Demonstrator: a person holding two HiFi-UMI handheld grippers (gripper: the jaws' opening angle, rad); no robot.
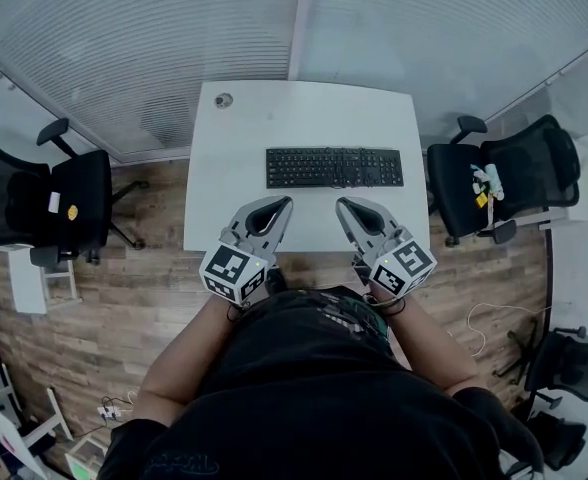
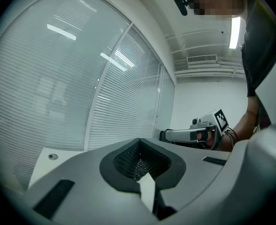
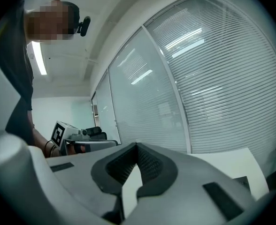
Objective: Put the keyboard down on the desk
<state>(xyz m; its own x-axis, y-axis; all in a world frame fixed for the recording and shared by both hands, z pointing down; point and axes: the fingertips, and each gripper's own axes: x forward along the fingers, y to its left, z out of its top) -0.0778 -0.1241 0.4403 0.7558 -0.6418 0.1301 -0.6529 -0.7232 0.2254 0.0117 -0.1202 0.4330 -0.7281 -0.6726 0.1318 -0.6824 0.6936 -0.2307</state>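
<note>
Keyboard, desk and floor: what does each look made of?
Keyboard: probably matte black plastic, with dull, even keys. Desk: smooth white top, likely laminate; soft sheen, no grain. Floor: wood or wood-look planks, with brown grain and staggered board joints.

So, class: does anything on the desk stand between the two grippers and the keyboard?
Nothing visible does. The keyboard lies flat on the desk, and only bare desktop separates it from the left gripper and right gripper, both shut and empty.
</note>
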